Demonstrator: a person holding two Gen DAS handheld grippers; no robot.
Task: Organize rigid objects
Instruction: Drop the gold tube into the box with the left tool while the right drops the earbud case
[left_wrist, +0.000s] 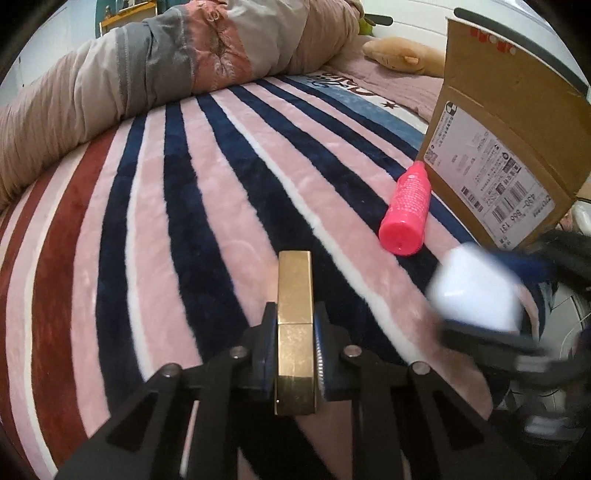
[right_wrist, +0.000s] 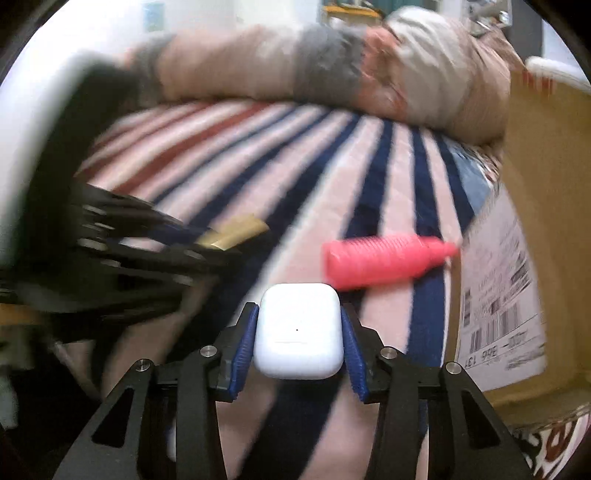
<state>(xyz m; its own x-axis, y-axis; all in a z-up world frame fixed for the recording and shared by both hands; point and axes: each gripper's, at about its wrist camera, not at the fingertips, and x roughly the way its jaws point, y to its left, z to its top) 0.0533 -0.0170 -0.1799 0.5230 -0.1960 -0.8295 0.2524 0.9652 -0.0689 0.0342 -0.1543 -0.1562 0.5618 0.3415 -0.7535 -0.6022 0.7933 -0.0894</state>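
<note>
Gold bar (left_wrist: 295, 332) clamped in left tongs (left_wrist: 294, 345) above striped bed (left_wrist: 147, 221). 1 pink bottle (left_wrist: 406, 210) lies on bed just beside 1 cardboard box (left_wrist: 517, 110). White earbud case (right_wrist: 298, 334) clamped in right tongs (right_wrist: 299, 339). Judged: 2 items lifted, none boxed, bottle left.

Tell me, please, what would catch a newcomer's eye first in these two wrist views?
Probably the bright pink bottle, lying on its side on the striped blanket with its cap end against the cardboard box. Next, the loads: the left gripper clamps a gold rectangular block, and the right gripper holds a white earbud case.
</note>
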